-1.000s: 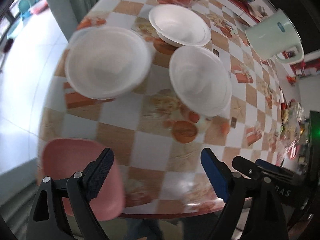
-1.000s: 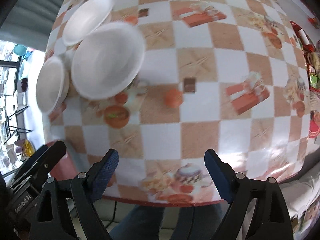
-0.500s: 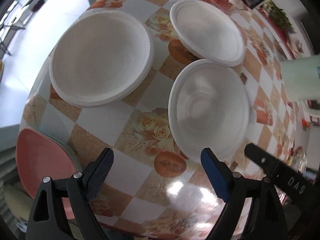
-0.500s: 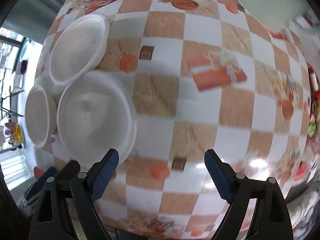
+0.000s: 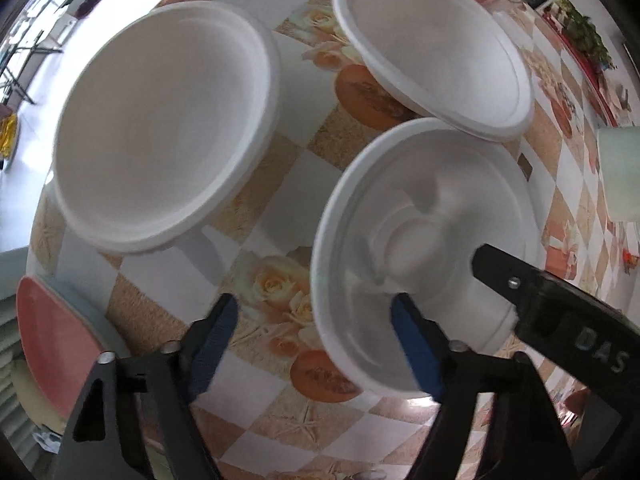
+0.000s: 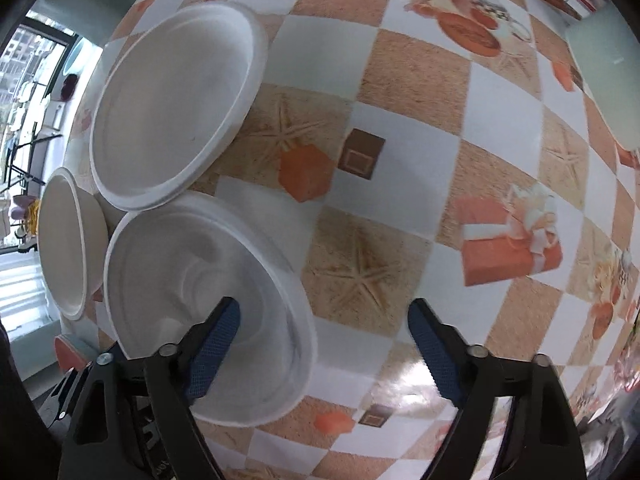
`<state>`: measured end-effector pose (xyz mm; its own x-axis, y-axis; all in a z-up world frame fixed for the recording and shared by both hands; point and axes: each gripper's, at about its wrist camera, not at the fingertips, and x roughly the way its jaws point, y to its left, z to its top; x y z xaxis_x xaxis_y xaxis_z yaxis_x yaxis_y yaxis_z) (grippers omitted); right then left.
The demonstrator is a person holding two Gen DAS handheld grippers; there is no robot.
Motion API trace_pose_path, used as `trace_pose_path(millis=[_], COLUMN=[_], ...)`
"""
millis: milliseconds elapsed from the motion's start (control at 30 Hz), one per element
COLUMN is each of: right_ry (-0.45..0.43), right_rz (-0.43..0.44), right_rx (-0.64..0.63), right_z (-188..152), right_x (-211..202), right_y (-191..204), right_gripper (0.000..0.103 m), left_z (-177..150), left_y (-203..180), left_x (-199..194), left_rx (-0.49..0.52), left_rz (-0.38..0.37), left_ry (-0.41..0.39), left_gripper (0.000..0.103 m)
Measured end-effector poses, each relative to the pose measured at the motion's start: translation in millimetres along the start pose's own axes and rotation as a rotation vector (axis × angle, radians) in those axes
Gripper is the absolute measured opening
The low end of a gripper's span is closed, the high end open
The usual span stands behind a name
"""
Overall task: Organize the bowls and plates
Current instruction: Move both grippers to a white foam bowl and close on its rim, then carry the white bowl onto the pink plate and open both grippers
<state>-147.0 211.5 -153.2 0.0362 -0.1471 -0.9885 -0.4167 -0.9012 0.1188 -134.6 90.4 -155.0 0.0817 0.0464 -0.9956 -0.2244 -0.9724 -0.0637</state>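
White foam bowl [image 5: 432,240] on checked tablecloth [image 6: 400,120], nearest both tools. Straddled at its near rim by left gripper [image 5: 314,342] and at its opposite rim by right gripper [image 6: 324,338], jaws closing, pads not yet pressing. Beyond the bowl, two white plates [image 5: 164,120] [image 5: 436,48]. Pink plate [image 5: 52,340] off its left.

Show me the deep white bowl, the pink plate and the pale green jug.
deep white bowl [image 5: 404,240], left wrist view, inner bottom
pink plate [image 5: 52,344], left wrist view, top face
pale green jug [image 6: 608,68], right wrist view, side wall
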Motion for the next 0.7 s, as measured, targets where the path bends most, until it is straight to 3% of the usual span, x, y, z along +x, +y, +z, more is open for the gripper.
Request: trace_pose_path(millis=[100, 233, 433, 700], right_ry=[0.021, 0.029, 0.056, 0.113], right_rz=[0.019, 0.062, 0.061, 0.065], right_rx=[0.013, -0.003, 0.023, 0.086], right_z=[1, -9, -41, -127], right_x=[7, 10, 16, 30], right_y=[2, 4, -2, -9], right_gripper=[0.038, 0.02, 0.019, 0.019], left_z=[5, 10, 5, -70], left_y=[-10, -22, -39, -48], left_x=[4, 5, 8, 12], left_rx=[0.053, 0.137, 0.3, 0.532], left_rz=[0.011, 0.01, 0.018, 0.044], left_ry=[-0.006, -0.027, -0.019, 0.003], left_gripper=[0.058, 0.038, 0.036, 0.036])
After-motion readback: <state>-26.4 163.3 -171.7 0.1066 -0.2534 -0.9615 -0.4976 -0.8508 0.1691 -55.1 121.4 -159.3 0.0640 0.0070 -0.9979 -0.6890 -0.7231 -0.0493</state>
